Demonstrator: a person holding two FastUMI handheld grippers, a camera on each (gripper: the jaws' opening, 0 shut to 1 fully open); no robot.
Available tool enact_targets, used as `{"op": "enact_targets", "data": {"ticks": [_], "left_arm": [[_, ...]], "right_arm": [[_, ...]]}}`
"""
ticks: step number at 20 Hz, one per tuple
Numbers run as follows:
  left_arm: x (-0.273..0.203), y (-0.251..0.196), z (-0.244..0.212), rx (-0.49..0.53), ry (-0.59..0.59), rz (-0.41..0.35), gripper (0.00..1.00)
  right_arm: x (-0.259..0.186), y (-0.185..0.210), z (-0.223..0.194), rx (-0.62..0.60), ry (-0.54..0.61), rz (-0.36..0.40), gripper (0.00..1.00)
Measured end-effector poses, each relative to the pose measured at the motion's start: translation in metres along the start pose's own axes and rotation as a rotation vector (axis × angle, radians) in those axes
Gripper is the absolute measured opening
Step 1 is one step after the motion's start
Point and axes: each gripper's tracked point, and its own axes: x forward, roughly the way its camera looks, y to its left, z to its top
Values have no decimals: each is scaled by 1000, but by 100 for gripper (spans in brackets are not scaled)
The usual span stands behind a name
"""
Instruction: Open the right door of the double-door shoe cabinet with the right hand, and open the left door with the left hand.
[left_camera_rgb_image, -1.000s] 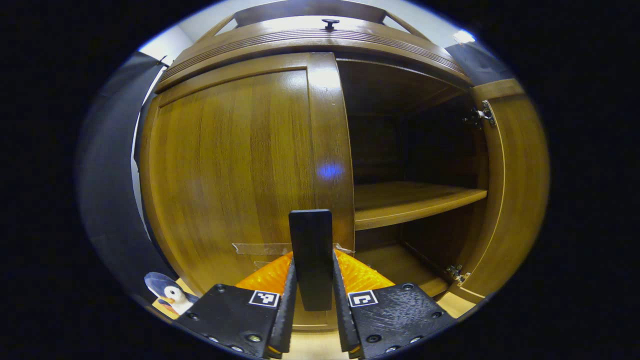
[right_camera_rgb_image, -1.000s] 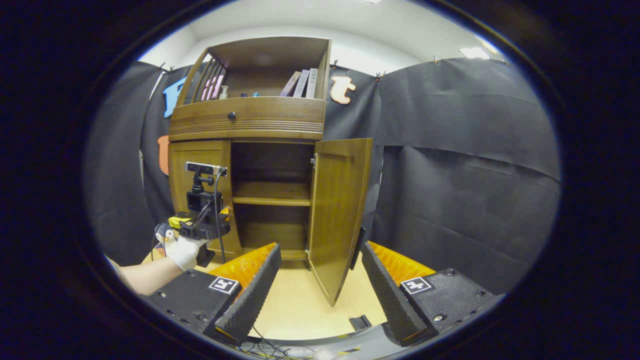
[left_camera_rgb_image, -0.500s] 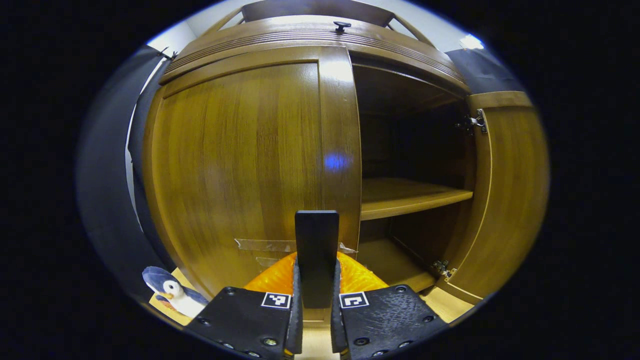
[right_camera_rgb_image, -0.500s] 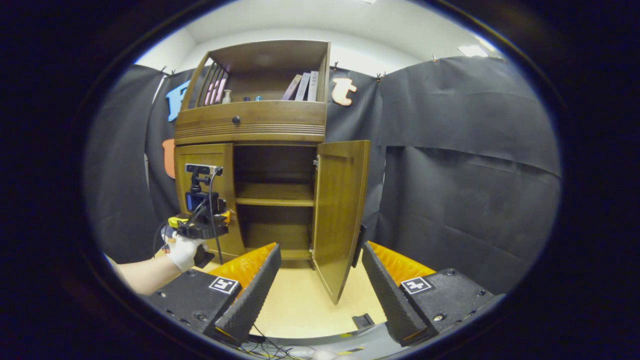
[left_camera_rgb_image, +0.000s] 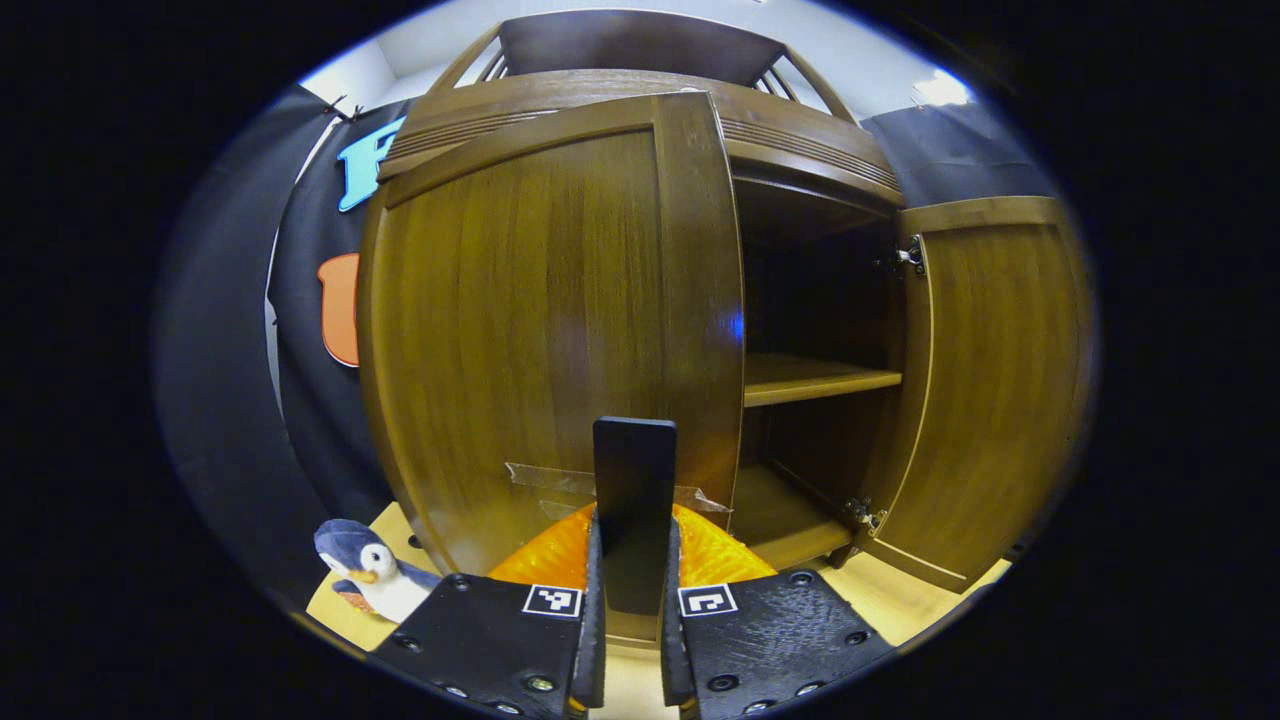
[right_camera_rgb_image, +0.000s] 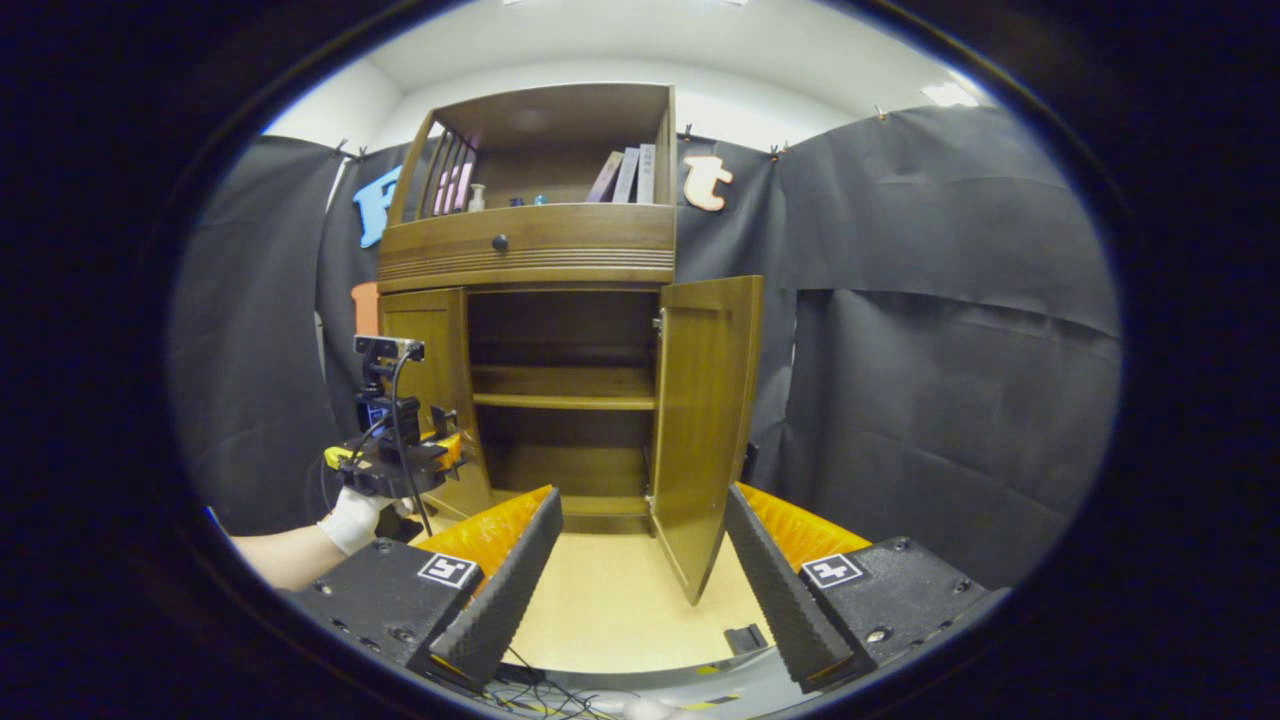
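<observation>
Right door stands wide open, right hand-held gripper spread and empty, while the left hand-held gripper pinches the handle of the barely-cracked left door

Shoe cabinet: warm brown, vertical wood grain
Left door: same brown, glossy
Right door: brown
Handle: black
Floor: pale tan
Penguin toy: dark blue and white, orange beak
Glove: white
</observation>
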Motion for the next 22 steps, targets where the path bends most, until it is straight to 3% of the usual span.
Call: {"op": "enact_targets", "data": {"ticks": [14,15,18,19,22], "left_arm": [[-88,63,-13,5,2,89,20],[-92,65,-13,2,3,88,12],[-95,77,-15,21,8,105,13],[-99,80,-15,23,4,108,7],[-108,94,-16,3,2,124,5]], "right_arm": [[3,36,-10,-6,19,139,100],[4,38,-10,-5,19,147,100],[6,46,-10,-5,21,169,100],[5,47,-10,-5,20,174,100],[7,51,-11,-4,23,189,100]]}}
